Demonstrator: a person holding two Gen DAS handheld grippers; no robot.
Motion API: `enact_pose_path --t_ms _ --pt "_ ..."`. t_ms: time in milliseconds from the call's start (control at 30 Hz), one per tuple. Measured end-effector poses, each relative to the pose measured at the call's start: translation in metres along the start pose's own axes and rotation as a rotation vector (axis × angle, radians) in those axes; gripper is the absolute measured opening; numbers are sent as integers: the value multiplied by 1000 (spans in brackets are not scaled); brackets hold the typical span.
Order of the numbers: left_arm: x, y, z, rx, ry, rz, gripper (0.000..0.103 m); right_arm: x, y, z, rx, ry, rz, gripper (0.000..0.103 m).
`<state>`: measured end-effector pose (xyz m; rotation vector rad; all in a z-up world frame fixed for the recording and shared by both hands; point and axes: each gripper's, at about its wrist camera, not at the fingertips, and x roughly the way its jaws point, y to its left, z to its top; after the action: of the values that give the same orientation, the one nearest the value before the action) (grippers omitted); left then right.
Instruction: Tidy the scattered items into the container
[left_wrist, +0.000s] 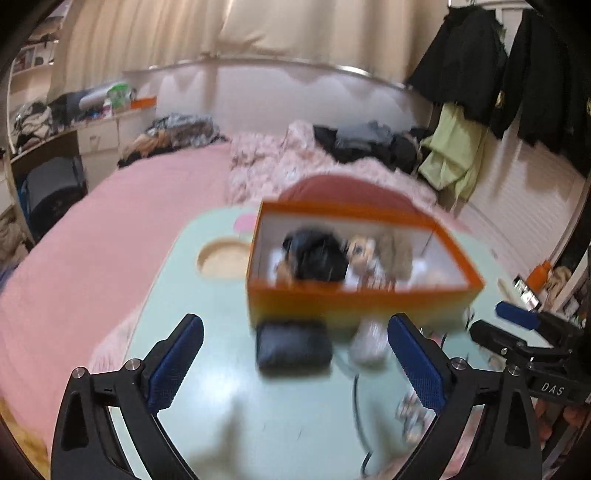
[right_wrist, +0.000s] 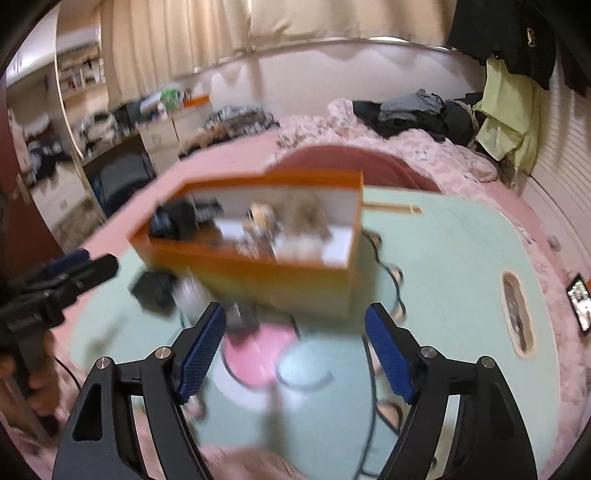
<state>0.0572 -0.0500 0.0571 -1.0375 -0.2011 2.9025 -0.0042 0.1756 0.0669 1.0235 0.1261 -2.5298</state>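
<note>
- The orange box (left_wrist: 354, 299) stood open-topped on a pale green tray table (left_wrist: 192, 280) set over a pink bed (left_wrist: 110, 229); both views were smeared by blur.
- Inside the box lay a black item (left_wrist: 317, 254) toward its left end and a doll with light hair (left_wrist: 373, 254) just beside it, toward the middle; other small pieces in there were too blurred to name.
- Against the box's near wall, outside it, a dark pouch (left_wrist: 293, 345) rested on the table, with a pale, whitish item (left_wrist: 369, 341) just beside it on the right.
- A black cable (right_wrist: 388, 273) curled over the table by the box's right corner and in front of the box.
- A pink item (right_wrist: 258, 358) lay on the table in front of the box; it was too blurred to tell what it was.
- The left gripper (left_wrist: 295, 363) stood spread wide in front of the box, nothing pressed between its blue pads (left_wrist: 175, 365); the pouch sat ahead of the gap.
- The right gripper (right_wrist: 295, 350) was also parted, holding nothing, its blue pads (right_wrist: 201, 352) apart over the pink item and cable in front of the box.
- A round recess (left_wrist: 221, 260) was sunk in the table just left of the box.
</note>
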Motion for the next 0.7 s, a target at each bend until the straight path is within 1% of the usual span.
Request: enact_pose_path --t_ms 67,133,200,300,400,433,567,700 --pt "8 -3 -13 26 51 0 100 5 -1 -14 -10 21 -17 78" --pt "16 -6 -24 58 80 28 100 13 -3 -23 -5 47 -39 78" --pt "23 -8 -31 69 100 52 100 19 -7 -29 8 76 -41 78" --pt "31 -5 -37 51 127 80 100 23 -11 -31 22 94 -55 78" --pt "42 0 -42 19 170 150 100 22 -11 -31 16 93 -63 79" --pt "45 2 -44 5 182 149 103 22 -10 -31 12 93 -66 79" --pt "46 4 -47 -10 179 154 103 21 -4 -34 -4 92 -79 79" --pt "46 3 -48 -9 180 150 103 18 1 -35 -20 83 -53 79"
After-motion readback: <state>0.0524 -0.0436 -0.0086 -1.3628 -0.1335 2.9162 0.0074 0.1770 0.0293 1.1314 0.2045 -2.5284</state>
